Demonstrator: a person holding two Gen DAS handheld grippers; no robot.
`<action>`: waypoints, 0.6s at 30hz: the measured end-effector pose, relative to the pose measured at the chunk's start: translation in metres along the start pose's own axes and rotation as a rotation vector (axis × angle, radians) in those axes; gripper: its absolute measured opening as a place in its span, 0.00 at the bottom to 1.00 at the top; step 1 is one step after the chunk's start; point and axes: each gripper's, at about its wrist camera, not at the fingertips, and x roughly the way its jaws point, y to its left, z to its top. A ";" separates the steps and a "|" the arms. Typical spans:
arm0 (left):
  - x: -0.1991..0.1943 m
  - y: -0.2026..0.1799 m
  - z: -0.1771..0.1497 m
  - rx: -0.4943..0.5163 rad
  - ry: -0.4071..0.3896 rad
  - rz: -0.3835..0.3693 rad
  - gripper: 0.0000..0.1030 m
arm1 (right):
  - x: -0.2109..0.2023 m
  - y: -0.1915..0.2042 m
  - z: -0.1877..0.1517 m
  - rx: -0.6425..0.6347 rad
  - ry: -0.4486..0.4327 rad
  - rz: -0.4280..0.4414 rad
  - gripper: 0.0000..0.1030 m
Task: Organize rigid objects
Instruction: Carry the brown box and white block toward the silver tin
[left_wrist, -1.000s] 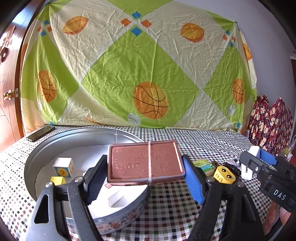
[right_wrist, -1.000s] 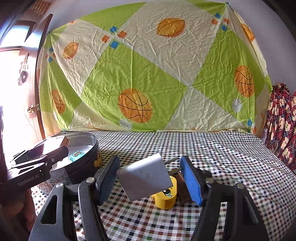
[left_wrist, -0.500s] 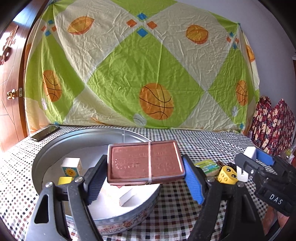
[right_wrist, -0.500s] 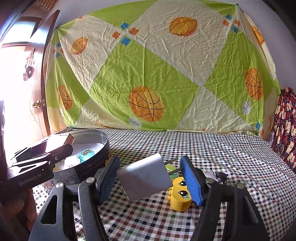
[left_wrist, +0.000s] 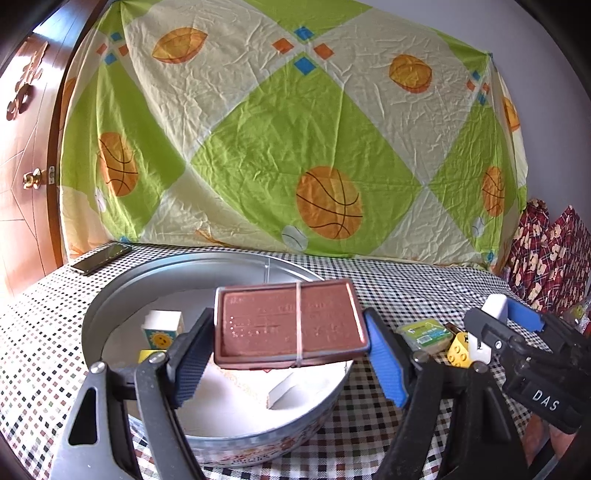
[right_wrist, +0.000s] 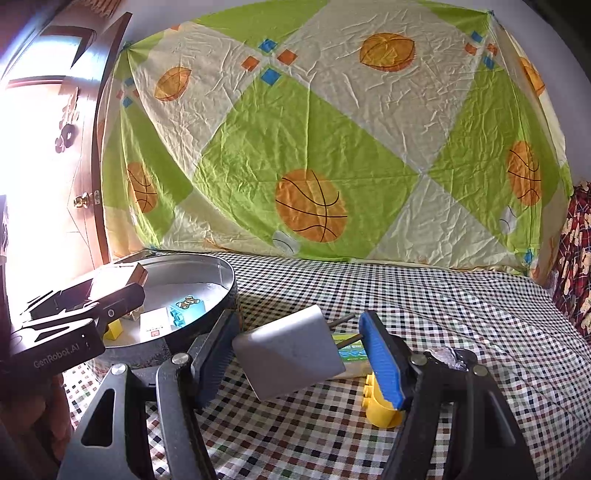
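Gripping brown tin (left_wrist: 290, 326) flat, long axis spanning left gripper (left_wrist: 290, 354) fingers.

I'm seeing a checkered tabletop (left_wrist: 406, 291) carrying a round tin (left_wrist: 122, 295) toward its left edge and a phone (left_wrist: 101, 257) lying at its far left corner. A yellow block (right_wrist: 380, 410) and a green packet (right_wrist: 351, 350) are sitting right of the tin.

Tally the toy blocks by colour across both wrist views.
Yellow plastic blocks: 2
Blue bear-print block: 1
White sun-print block: 1
Total: 4
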 end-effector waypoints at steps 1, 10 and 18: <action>0.000 0.001 0.000 -0.001 -0.001 0.003 0.76 | 0.001 0.002 0.000 -0.003 0.002 0.002 0.67; -0.001 0.012 0.000 -0.006 -0.004 0.026 0.76 | 0.009 0.018 0.001 -0.022 0.008 0.024 0.67; -0.002 0.020 0.000 -0.013 -0.009 0.039 0.76 | 0.014 0.027 0.002 -0.031 0.010 0.038 0.67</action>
